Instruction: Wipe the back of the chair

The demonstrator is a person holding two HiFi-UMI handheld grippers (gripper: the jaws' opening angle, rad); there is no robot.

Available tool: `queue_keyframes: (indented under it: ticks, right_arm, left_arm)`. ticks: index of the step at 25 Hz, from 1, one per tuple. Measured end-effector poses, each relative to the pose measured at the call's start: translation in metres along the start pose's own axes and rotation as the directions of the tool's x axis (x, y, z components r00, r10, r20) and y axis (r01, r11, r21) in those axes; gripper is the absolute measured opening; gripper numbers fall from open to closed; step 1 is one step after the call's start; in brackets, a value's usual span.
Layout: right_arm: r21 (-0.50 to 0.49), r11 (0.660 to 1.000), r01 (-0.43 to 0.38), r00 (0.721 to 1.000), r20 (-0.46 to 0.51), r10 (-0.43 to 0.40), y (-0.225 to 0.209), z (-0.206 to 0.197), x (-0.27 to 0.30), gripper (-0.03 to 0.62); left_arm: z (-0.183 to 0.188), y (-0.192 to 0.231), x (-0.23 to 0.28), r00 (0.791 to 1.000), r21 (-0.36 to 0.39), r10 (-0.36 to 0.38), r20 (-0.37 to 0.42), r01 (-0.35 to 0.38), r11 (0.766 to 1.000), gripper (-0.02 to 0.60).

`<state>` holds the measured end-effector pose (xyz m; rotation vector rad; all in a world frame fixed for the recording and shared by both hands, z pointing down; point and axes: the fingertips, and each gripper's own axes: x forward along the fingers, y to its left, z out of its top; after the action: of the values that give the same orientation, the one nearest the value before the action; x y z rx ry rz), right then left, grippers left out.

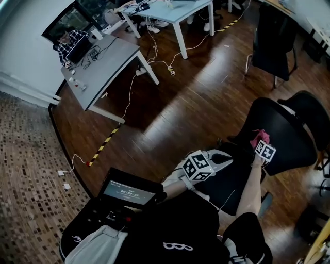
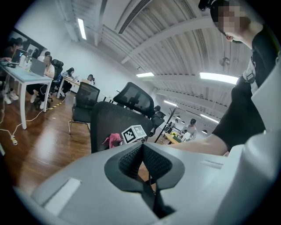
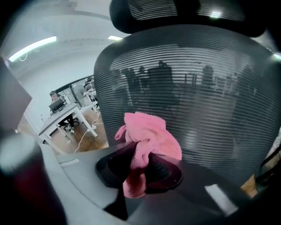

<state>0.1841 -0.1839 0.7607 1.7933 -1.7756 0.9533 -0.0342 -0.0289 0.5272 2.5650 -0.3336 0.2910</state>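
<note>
Grey desk (image 1: pixel 105 64) upper left; person (image 1: pixel 68 40) seated behind laptop (image 1: pixel 80 50). White desk (image 1: pixel 178 11) beyond. Cables (image 1: pixel 154 58) on wood floor (image 1: pixel 180 103). Striped tape (image 1: pixel 104 146) near carpet (image 1: pixel 26 154). Spare chair (image 1: pixel 273 38) upper right.

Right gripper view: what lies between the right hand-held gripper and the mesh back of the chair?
Only the pink cloth, clamped in the right hand-held gripper and bunched before the chair back; the right gripper view shows it.

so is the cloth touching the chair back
Cannot tell. In the right gripper view the cloth, clamped in the right gripper, overlaps the chair back, but no view shows contact or a gap from the side.
</note>
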Motion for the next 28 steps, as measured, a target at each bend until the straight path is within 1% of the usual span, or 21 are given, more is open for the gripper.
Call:
queue_keyframes:
  ticks: [6,13,15,21,25,28]
  right_arm:
    - [-0.066,0.996,-0.057,0.998,-0.01,0.056,0.063,0.015,0.026,0.055]
    - [-0.1,0.991,-0.092,0.996,-0.024,0.09,0.114,0.021,0.045,0.055]
    - [-0.108,0.987,-0.122,0.993,-0.023,0.12,0.131,0.021,0.049,0.055]
    - [-0.155,0.961,-0.229,0.973,-0.014,0.23,0.191,0.031,0.067,0.055]
    - [-0.167,0.945,-0.281,0.96,-0.039,0.278,0.206,0.021,0.076,0.055]
    - [-0.159,0.954,-0.253,0.967,-0.053,0.248,0.195,0.015,0.073,0.055]
  left_arm:
    - [0.001,0.018,-0.025,1.0,-0.015,0.025,0.013,-0.025,1.0,-0.008]
    - [0.005,0.047,-0.053,0.999,-0.033,0.046,0.012,-0.046,0.998,-0.008]
    - [0.004,0.053,-0.059,0.999,-0.037,0.044,0.003,-0.043,0.998,-0.008]
    - [0.005,0.071,-0.064,0.999,-0.035,0.035,-0.015,-0.036,0.999,-0.008]
    - [0.008,0.078,-0.067,0.999,-0.036,0.043,-0.013,-0.044,0.998,-0.008]
    - [0.009,0.079,-0.068,0.999,-0.04,0.045,-0.013,-0.045,0.998,-0.008]
